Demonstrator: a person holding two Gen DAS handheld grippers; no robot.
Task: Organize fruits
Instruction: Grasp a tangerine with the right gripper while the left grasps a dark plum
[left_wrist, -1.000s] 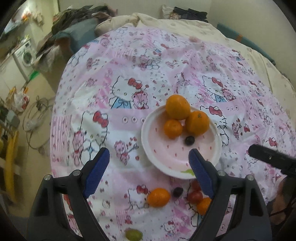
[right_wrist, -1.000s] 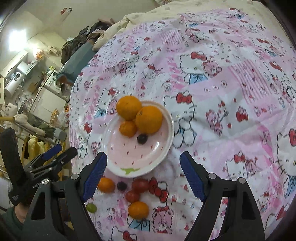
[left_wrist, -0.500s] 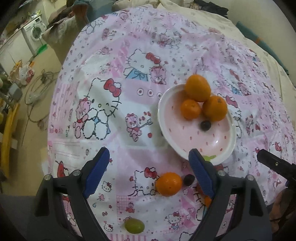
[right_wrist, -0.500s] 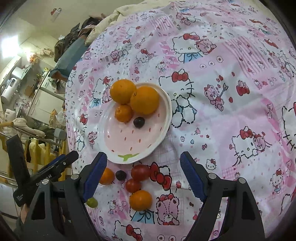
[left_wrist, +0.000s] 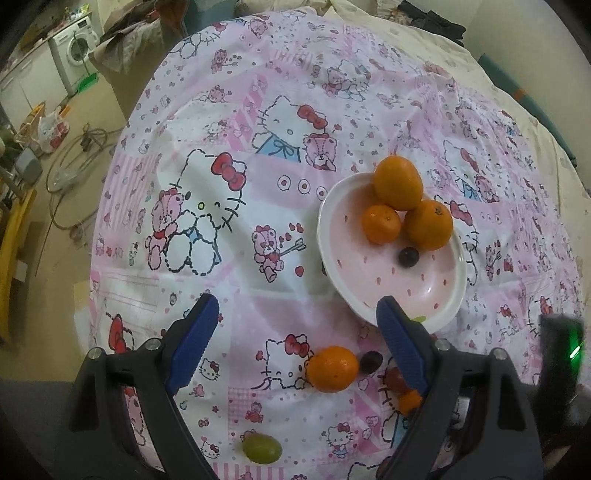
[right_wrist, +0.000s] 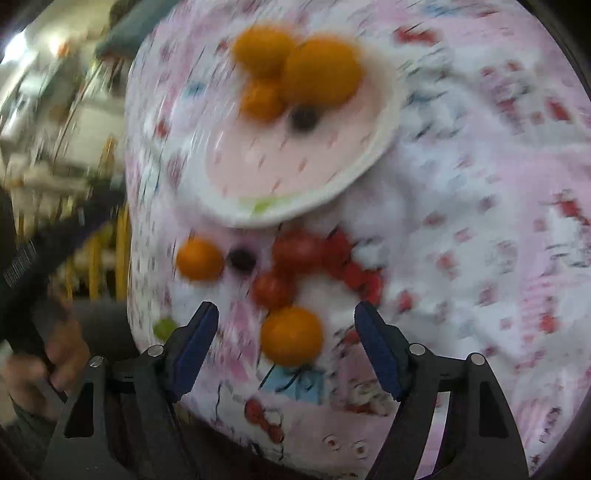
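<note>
Sitting already in the pink-and-white ceramic plate (left_wrist: 391, 291) ahead of both grippers are three oranges and a dark grape; left gripper (left_wrist: 291, 347) gapes empty, right gripper (right_wrist: 286, 345), jaws just narrowing, brackets the loose round orange tangerine (right_wrist: 291, 334), ungripped; several fruits remain

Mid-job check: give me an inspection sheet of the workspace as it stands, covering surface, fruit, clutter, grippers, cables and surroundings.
Surface: pink cartoon-print cloth, wrinkled.
Job's things: plate holds three oranges and a dark grape. Loose on the cloth: orange, dark grape, green grape, two tomatoes, another orange.
Clutter: nothing seen on the cloth.
Grippers: left gripper open, empty; right gripper open, jaws just been closing, above the nearest orange, not touching.
Cables: coiled hose or cable on the floor.
Surroundings: washing machine, bedding.
</note>
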